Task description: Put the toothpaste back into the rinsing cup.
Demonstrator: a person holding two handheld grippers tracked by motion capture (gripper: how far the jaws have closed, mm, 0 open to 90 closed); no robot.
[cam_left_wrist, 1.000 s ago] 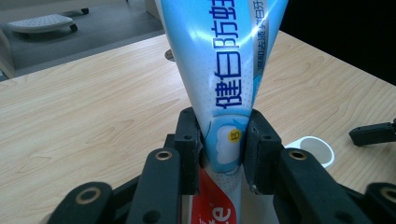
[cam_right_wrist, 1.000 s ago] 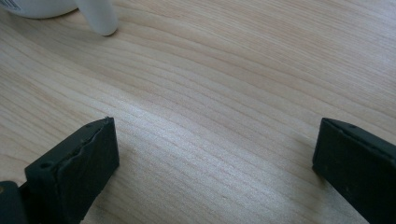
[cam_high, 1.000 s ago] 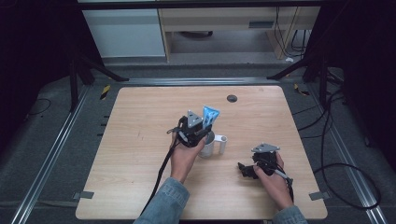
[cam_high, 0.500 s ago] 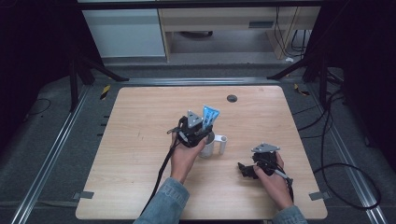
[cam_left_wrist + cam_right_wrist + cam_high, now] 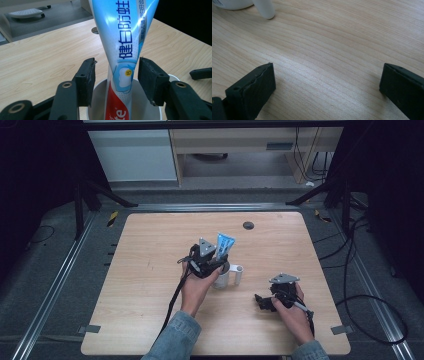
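Tube (image 5: 125, 47) upright in mug (image 5: 100, 100), red cap end down inside, blue flat end sticking well above rim; in high view tube (image 5: 224, 245) and mug (image 5: 221, 278) near table (image 5: 150, 260) centre, handle twd R side. L gripper (image 5: 116, 75) straddling tube just above rim, jaws spread, gaps both sides, pads (image 5: 87, 75) not touching tube, so no pinch at present. From above, L gripper (image 5: 209, 262) right beside the mug, hand under it. R gripper (image 5: 327, 82) low over bare wood, jaws wide apart, nothing between; mug base and handle tip at top-left edge of that view. In high view R gripper (image 5: 267, 301) well apart from mug, to its R and nearer the person. Judging progress: tube-in-mug step looks done, tube leaning on its own against rim, w/ L jaws opened around it. Left to do, prob: back L gripper up and away w/o knocking tube or tipping mug. R gripper idle, no part visible in this step. Small dark disc (image 5: 248, 225) far side of table, untouched.
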